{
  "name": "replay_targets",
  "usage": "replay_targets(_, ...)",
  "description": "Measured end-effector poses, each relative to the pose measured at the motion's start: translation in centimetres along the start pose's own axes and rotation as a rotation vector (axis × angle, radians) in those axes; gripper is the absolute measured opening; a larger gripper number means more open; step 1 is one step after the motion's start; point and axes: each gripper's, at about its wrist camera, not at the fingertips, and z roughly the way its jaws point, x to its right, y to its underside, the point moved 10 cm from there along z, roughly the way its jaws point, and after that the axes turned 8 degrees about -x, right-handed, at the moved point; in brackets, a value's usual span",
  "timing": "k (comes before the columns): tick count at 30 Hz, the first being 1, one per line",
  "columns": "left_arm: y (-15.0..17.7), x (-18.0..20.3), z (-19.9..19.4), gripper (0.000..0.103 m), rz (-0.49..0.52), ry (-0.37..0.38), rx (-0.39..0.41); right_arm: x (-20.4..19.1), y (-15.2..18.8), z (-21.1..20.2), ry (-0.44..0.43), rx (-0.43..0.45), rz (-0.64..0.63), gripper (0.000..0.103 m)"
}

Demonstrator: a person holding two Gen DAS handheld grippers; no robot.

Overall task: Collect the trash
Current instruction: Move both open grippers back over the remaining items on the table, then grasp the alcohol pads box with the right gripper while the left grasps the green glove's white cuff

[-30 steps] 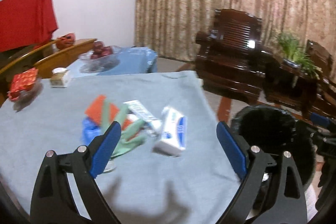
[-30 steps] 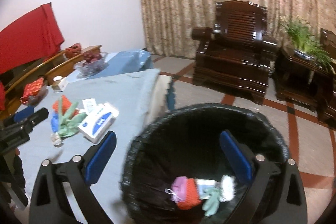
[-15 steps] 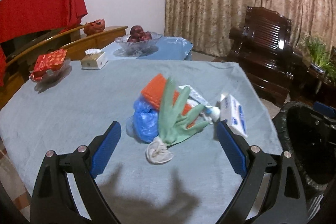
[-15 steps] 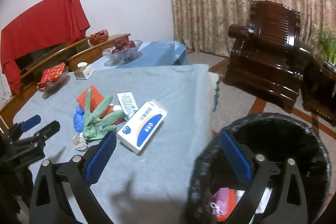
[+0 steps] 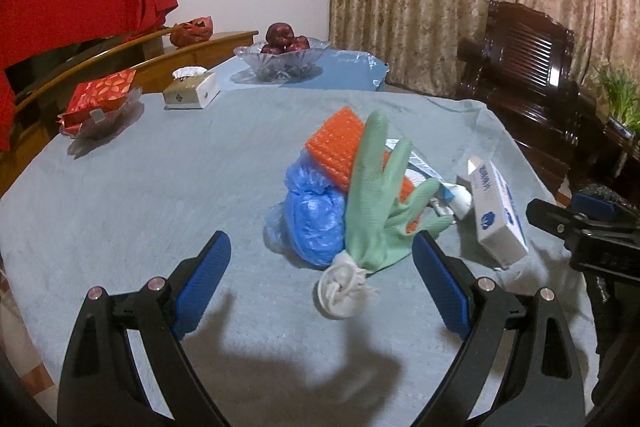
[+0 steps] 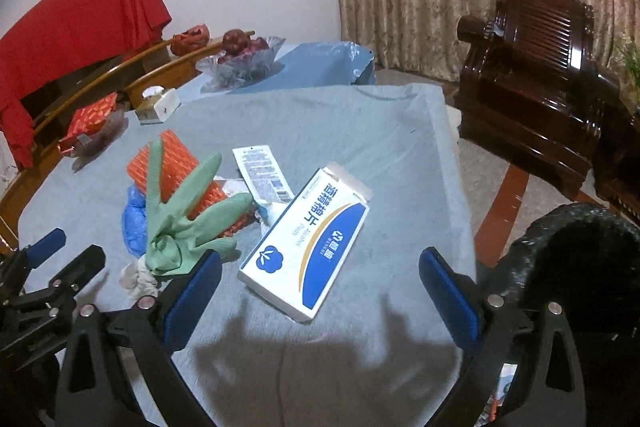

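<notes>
Both the left gripper [image 5: 320,267] and right gripper [image 6: 320,277] hover with jaws spread above the glove [image 5: 374,199] and box [image 6: 308,239] near the tablecloth's [image 5: 160,187] right edge

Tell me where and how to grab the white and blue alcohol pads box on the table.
Grip the alcohol pads box across its two long edges near the middle, coming down from above with the right hand-held gripper, which hangs open just in front of it. The box lies flat on the grey cloth and looks narrow enough to fit between the fingers. Its far end flap appears open, so avoid that end.
</notes>
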Motion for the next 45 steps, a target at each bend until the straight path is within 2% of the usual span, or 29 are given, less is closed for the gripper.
replay_targets(15, 0.0, -0.2, 2.2, 0.089, 0.005, 0.014, -0.015, -0.2, 0.8, 4.6, -0.010, -0.082, 0.032, 0.097)
replay_targets(18, 0.1, -0.3, 2.4, 0.089, 0.004, 0.015, -0.020, -0.4, 1.2, 5.3, -0.036, -0.108, 0.033, 0.090)
replay_targets(20, 0.2, -0.4, 2.6, 0.089, 0.004, 0.014, -0.023, -0.7, 1.5, 5.7, -0.059, -0.126, 0.030, 0.079)
replay_targets(29, 0.7, -0.1, 3.0, 0.089, 0.007, 0.021, -0.036, -1.2, 2.4, 4.4, -0.094, -0.164, -0.050, 0.072)
replay_targets(33, 1.2, 0.4, 2.9, 0.089, 0.011, 0.026, -0.042, -1.2, 3.6, 3.9, -0.081, -0.206, -0.117, 0.072)
replay_targets(35, 1.4, 0.5, 3.0, 0.090, 0.009, 0.026, -0.047, -0.9, 4.0, 3.6, -0.071, -0.211, -0.114, 0.076)
replay_targets(38, 1.6, 0.5, 3.3, 0.089, 0.008, 0.023, -0.055, -0.5, 4.0, 3.4, -0.055, -0.207, -0.078, 0.081)
replay_targets(45, 1.4, 0.1, 3.7, 0.089, 0.003, 0.018, -0.061, 0.0, 3.5, 5.3, -0.024, -0.209, 0.029, 0.081)
